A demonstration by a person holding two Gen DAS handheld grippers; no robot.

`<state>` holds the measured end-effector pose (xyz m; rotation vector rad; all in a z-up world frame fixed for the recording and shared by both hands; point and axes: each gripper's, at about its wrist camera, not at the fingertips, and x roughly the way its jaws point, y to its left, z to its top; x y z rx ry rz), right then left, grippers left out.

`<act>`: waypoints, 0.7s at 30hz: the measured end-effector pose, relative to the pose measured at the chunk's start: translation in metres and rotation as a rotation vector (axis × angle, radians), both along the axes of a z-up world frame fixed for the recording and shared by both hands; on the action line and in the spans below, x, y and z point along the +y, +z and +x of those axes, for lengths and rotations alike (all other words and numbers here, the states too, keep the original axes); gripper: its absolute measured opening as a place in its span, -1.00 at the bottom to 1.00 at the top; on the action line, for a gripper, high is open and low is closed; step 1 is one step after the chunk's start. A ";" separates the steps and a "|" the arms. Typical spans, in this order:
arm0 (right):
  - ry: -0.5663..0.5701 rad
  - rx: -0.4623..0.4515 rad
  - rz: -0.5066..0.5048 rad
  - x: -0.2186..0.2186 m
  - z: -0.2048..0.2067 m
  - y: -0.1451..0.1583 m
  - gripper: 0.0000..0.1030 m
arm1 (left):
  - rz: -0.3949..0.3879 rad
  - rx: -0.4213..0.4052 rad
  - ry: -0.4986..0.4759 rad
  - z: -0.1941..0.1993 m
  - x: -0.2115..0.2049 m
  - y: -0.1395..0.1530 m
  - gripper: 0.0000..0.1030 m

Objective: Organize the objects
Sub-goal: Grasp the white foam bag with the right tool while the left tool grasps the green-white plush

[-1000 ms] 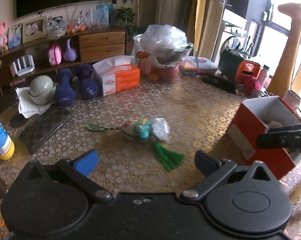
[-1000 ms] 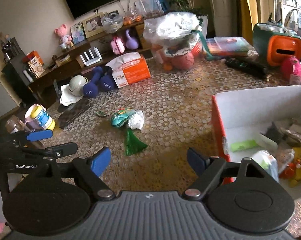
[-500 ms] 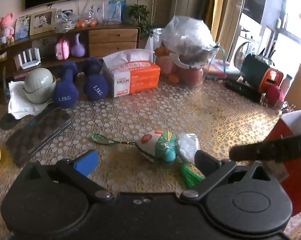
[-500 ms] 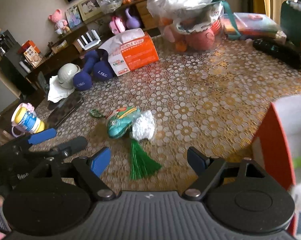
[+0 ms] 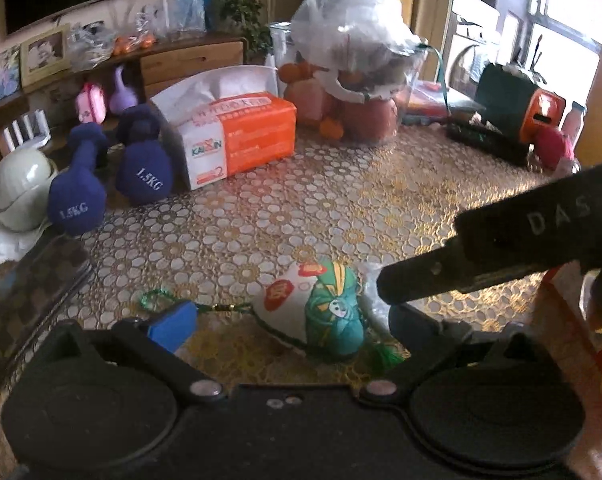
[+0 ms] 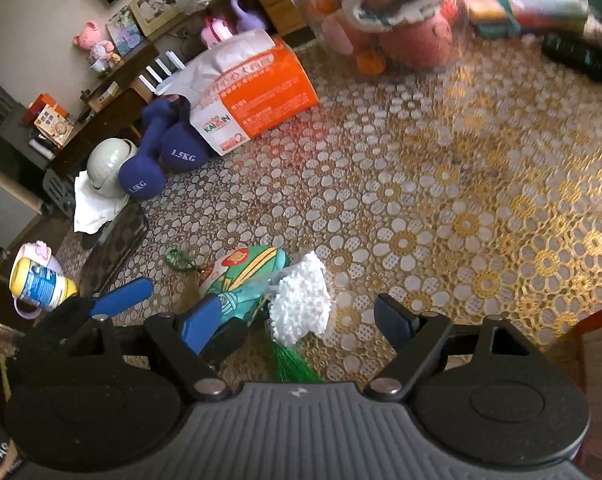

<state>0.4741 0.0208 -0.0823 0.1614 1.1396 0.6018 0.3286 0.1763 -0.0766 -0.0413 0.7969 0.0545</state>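
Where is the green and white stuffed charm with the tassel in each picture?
Left wrist: the charm lies at bottom centre, between the open left gripper fingers.
Right wrist: the charm lies lower left, by the right gripper's blue finger.
Shared landmark: the orange tissue box beyond it.

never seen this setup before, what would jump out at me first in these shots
Probably the bright green and white embroidered sachet with its green tassel, lying on the gold floral tablecloth right in front of both open grippers. Behind it, an orange and white tissue box sits next to two purple dumbbells marked 1.5KG. At the back of the table stands a plastic-covered tub of stuffed toys.
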 end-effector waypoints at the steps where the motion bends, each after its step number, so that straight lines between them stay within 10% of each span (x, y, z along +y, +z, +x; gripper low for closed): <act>1: -0.002 0.010 0.004 0.001 0.002 -0.003 0.63 | 0.010 0.004 -0.009 0.002 0.000 -0.002 0.99; 14: -0.005 0.039 0.010 0.011 0.013 -0.021 0.24 | -0.044 0.026 -0.016 0.019 0.013 -0.025 0.98; 21: -0.023 0.051 0.048 0.008 0.015 -0.026 -0.01 | -0.044 0.015 -0.040 0.026 0.008 -0.028 0.60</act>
